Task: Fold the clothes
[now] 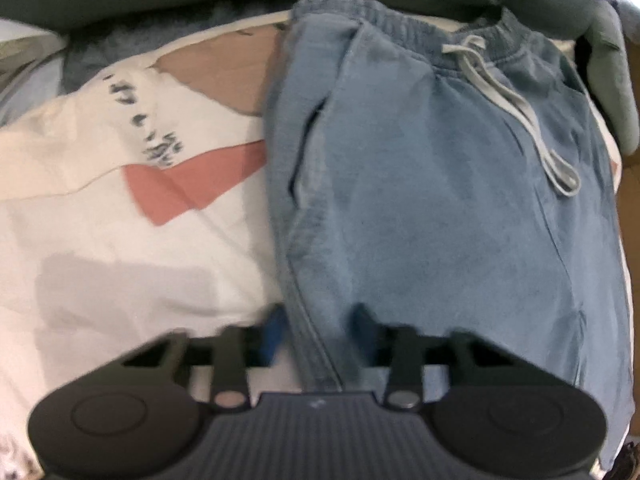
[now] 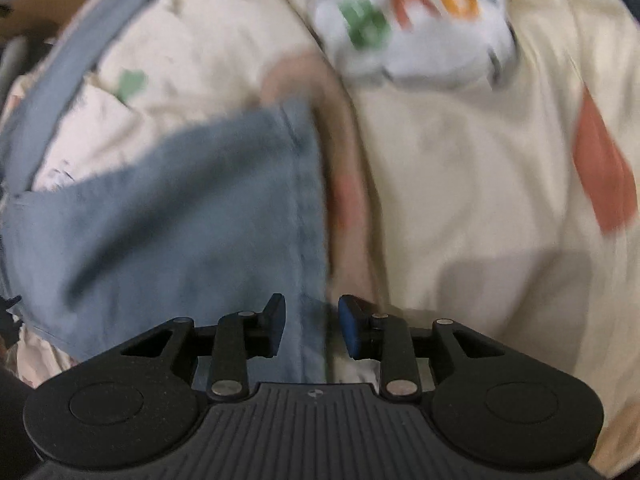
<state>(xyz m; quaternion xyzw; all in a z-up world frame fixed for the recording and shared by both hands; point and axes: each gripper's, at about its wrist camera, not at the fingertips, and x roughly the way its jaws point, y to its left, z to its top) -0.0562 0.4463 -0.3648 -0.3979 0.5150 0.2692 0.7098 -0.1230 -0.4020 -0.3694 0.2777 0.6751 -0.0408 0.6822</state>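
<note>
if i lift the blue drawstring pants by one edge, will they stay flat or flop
Likely flop: the blue pants lie soft and creased on the patterned sheet. The loose drawstring would probably dangle. They look thick, so probably not slippery.

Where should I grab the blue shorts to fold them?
Grip the shorts at their long side seam, coming from above: they lie flat, and that doubled edge stands proud of the sheet. The left gripper already straddles it.

I can't see the left gripper's (image 1: 320,328) fingertips clearly; blur smears them against the shorts (image 1: 440,200). The shorts' bottom runs under the gripper body. The right view is motion-blurred, and the printed cloth (image 2: 412,28) is unreadable.
</note>
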